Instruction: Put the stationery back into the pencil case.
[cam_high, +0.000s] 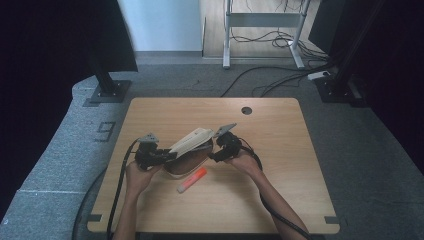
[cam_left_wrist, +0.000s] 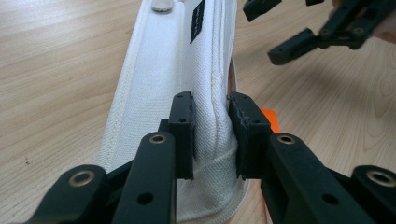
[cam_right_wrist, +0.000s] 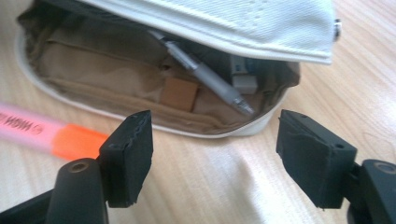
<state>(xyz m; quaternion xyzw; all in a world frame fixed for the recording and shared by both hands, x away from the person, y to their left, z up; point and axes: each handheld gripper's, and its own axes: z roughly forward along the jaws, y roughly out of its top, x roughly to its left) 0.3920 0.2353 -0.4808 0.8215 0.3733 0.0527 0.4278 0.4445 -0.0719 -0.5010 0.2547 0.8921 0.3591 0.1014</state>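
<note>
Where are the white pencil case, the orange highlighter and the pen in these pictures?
white pencil case (cam_left_wrist: 163, 70): left gripper view, on its white fabric side.
orange highlighter (cam_high: 192, 180): high view, on the middle of its body.
pen (cam_right_wrist: 210, 77): right gripper view, on its clear barrel.

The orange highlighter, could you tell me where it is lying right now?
The orange highlighter lies on the table just in front of the open pencil case, between the two grippers.

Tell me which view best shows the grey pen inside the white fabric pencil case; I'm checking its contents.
The right gripper view: the grey pen lies in plain sight inside the open white fabric pencil case. The left gripper view shows the case's outside, the high view its lifted flap.
</note>
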